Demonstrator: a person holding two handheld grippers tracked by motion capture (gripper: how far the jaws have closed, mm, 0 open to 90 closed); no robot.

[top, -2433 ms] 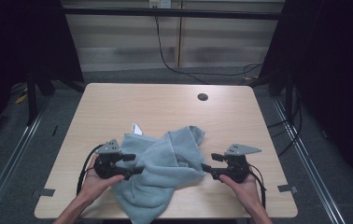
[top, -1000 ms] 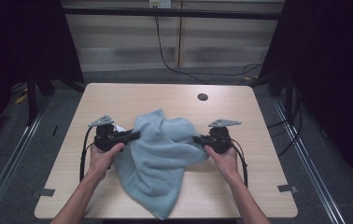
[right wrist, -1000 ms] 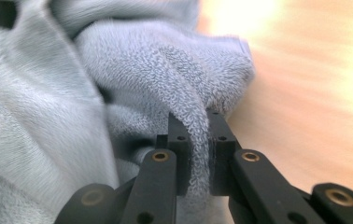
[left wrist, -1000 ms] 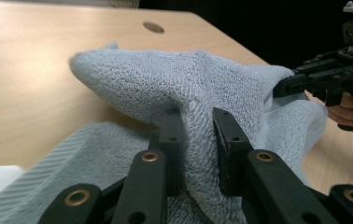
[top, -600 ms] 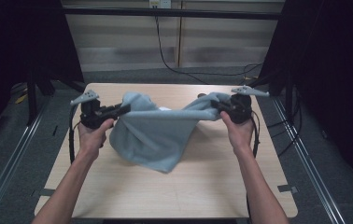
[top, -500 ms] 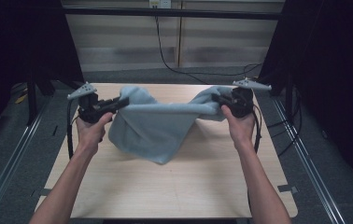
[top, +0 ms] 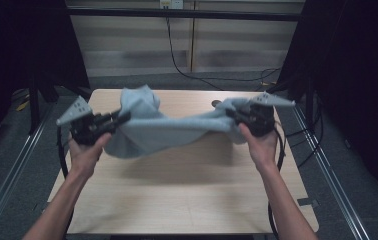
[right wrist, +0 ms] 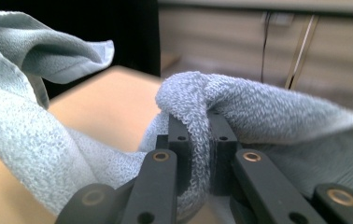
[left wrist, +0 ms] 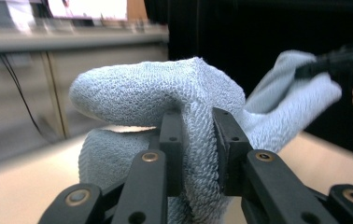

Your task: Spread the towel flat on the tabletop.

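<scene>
- The table [top: 187, 200] is a pale wooden top with rounded corners; its near half lies bare, and only a soft shadow falls across the middle. Its near edge is cut off by the bottom of the high view.
- Dark curtains close the room on both sides, a pale panelled wall runs behind, and a black cable [top: 177, 55] hangs down that wall to the grey floor. Metal rails run along the floor at either side of the table.
- The blue-grey towel [top: 167, 131] hangs in the air above the far half of the table, stretched between the two grippers and sagging in the middle, with a bunched fold standing up near its left end. Whether its lowest edge brushes the wood cannot be told from above.
- The left gripper [top: 119, 119], seen from above at the table's left edge, has its jaws pinched on a thick fold of towel [left wrist: 198, 154]; the cloth fills the narrow gap between the pads.
- The right gripper [top: 233, 115], well apart at the right edge, is likewise clamped on a rolled fold of towel [right wrist: 195, 154] that wraps over its tips and hides them.
- A small dark round thing [top: 216, 104] lies on the far edge, half hidden by the towel; what it is cannot be made out.
</scene>
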